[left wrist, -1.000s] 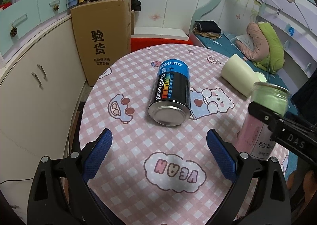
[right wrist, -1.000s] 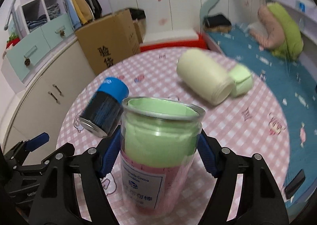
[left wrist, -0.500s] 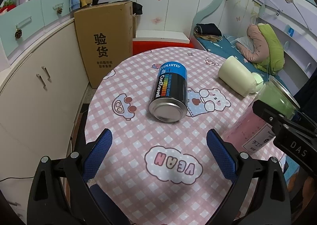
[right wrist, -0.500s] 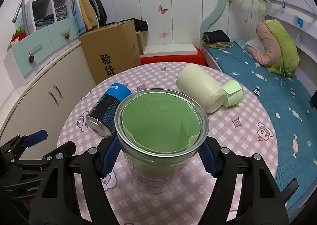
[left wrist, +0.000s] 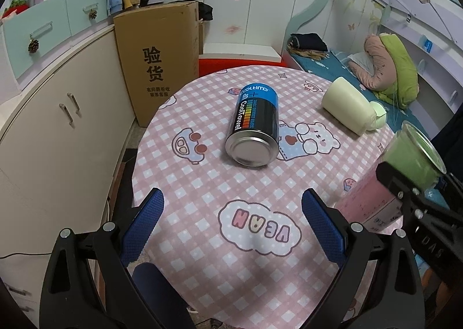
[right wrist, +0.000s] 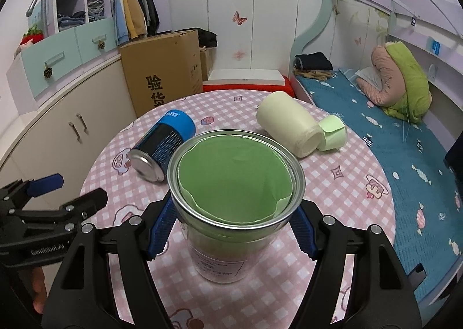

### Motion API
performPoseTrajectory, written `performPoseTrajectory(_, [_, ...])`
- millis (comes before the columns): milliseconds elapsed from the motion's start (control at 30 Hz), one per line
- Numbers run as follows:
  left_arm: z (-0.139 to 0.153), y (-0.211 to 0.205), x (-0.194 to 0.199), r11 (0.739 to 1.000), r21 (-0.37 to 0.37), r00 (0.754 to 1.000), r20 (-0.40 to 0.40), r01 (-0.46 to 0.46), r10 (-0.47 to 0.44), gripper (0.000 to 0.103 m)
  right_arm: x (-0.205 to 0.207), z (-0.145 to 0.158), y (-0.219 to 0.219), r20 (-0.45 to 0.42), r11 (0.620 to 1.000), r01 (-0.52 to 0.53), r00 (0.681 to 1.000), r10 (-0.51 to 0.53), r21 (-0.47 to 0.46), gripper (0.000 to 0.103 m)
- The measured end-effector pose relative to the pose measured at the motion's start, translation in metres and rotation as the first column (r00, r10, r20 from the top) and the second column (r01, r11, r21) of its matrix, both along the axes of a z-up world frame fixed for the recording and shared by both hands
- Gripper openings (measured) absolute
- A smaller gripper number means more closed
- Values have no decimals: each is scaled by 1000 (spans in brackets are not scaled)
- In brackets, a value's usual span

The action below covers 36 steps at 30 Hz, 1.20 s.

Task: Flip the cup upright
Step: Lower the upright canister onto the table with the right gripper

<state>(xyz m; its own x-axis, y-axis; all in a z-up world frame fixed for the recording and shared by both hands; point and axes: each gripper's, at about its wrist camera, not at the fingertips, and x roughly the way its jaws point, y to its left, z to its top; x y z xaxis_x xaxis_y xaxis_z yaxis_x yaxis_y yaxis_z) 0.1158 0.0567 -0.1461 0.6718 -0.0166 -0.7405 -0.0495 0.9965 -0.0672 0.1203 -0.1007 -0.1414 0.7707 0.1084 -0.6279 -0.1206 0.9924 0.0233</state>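
Observation:
A clear cup (right wrist: 235, 184) with a green lining and a pink label stands mouth-up, base near or on the pink checked table (right wrist: 347, 172). My right gripper (right wrist: 231, 227) is shut on the cup, blue pads on both sides. In the left wrist view the cup (left wrist: 399, 175) leans at the right edge, held by the right gripper. My left gripper (left wrist: 234, 224) is open and empty over the near table edge. It also shows in the right wrist view (right wrist: 52, 198) at the left.
A blue and black can (left wrist: 254, 126) lies on its side mid-table. A cream bottle (left wrist: 347, 109) with a green cap lies on its side at the far right. A cardboard box (left wrist: 156, 59) and cabinets stand left, a bed right.
The right gripper has turned the cup more upright and lowered it toward the table. The left gripper has drawn back a little and stayed open.

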Motion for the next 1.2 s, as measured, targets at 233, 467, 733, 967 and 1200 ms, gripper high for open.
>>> performPoseTrajectory(233, [1,-2,-8,1000,11,1000,5,2,-2,92,-14,-6,4,-13,1000,-8,1000,8,-1,71])
performPoseTrajectory(467, [4,-1,-18,1000,21,1000,11,0,0,92,-30,-4,8,-9,1000,-27,1000,27,13,72])
performPoseTrajectory(733, [12,0,-25,1000,21,1000,29,5,-5,92,-36,12,4,-3,999,-20,1000,21,40,80])
performPoseTrajectory(967, [18,-2,-30,1000,28,999,42,7,-8,94,-40,17,4,-2,999,-22,1000,22,45,81])
performPoseTrajectory(1200, [26,-4,-36,1000,27,998,60,15,-17,94,-48,32,0,13,999,-23,1000,22,48,89])
